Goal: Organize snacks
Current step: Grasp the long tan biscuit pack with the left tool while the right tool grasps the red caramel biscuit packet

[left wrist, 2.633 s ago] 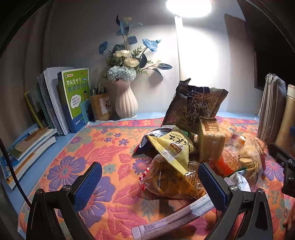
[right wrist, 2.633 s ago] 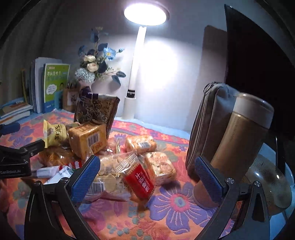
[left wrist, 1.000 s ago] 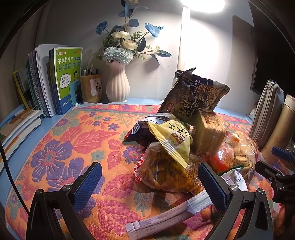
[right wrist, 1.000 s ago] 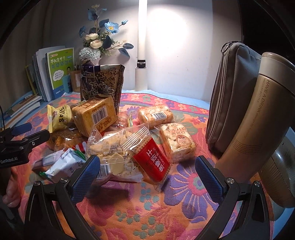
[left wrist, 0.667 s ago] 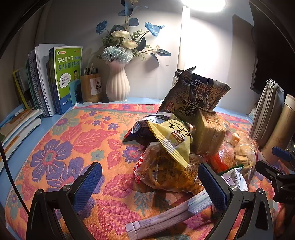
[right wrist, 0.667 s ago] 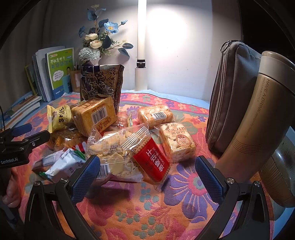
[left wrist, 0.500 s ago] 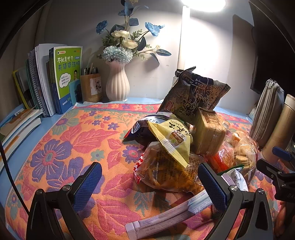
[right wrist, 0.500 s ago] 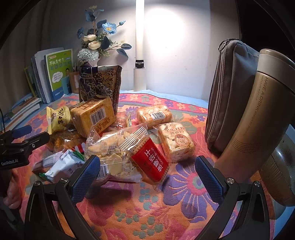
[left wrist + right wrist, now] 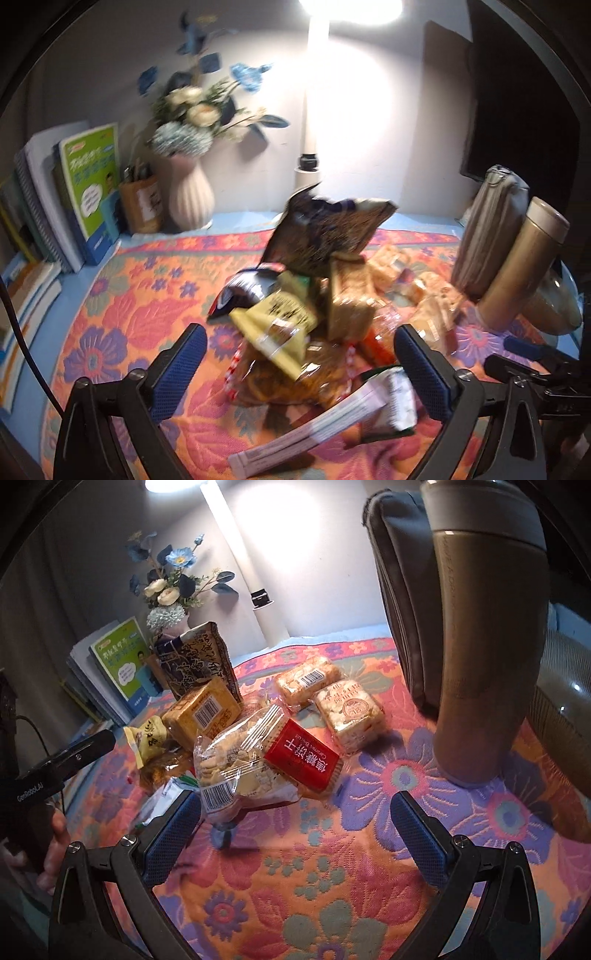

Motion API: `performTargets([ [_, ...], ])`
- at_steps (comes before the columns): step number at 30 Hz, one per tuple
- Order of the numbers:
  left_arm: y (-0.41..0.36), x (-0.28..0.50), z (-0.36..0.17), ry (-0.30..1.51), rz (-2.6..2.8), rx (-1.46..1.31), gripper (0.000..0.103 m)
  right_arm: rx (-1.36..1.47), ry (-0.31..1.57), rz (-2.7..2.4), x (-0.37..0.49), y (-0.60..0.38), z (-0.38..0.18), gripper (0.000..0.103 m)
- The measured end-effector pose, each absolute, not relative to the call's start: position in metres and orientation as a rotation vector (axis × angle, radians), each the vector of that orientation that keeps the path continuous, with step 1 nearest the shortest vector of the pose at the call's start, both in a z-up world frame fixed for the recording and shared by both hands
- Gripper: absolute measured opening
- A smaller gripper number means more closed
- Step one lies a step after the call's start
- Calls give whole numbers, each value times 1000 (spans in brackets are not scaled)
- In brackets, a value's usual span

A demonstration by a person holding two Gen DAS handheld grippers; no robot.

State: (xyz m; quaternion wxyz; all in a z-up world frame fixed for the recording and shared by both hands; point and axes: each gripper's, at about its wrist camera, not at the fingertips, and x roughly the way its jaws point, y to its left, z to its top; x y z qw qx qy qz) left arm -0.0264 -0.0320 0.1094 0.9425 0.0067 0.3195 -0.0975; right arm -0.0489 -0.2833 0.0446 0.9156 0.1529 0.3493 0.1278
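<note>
Your left gripper (image 9: 301,363) hangs above the snack pile (image 9: 317,306) at the middle of the floral cloth (image 9: 122,332), its jaws closing but holding nothing; the yellow packet (image 9: 275,325) and the clear bag beneath it lie between the pads, untouched. Your right gripper (image 9: 295,830) stands wide and empty over the cloth's near edge, the left pad just beside the clear biscuit bag (image 9: 236,764). The red biscuit pack (image 9: 301,758) leans on that bag. A tan flask (image 9: 487,635) stands at the right edge.

Bare cloth (image 9: 369,886) before snack pile (image 9: 251,760)
</note>
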Motion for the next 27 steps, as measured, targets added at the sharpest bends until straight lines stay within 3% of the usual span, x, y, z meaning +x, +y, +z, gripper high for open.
performTargets([
  [1, -38, -20, 113, 672, -227, 16, 84, 339, 731, 263, -46, -286, 43, 103],
  [3, -45, -3, 115, 732, -275, -12, 78, 322, 735, 253, -43, -287, 44, 102],
  [6, -52, 12, 116, 752, -321, -32, 76, 218, 721, 228, -41, -283, 49, 99],
  [8, -57, 23, 115, 765, -321, -26, 75, 147, 728, 239, -34, -279, 51, 90],
  [10, -60, 33, 112, 797, -338, -33, 74, 87, 755, 268, -24, -277, 50, 75],
  [14, -70, 46, 103, 820, -338, -10, 74, 11, 753, 314, -13, -276, 46, 69],
  [16, -72, 52, 98, 833, -337, -9, 73, 6, 761, 352, -7, -277, 45, 58],
  [23, -82, 77, 78, 896, -342, -11, 62, -49, 771, 418, 7, -266, 38, 57],
  [27, -86, 82, 70, 919, -344, -7, 47, 25, 778, 459, 18, -274, 39, 57],
])
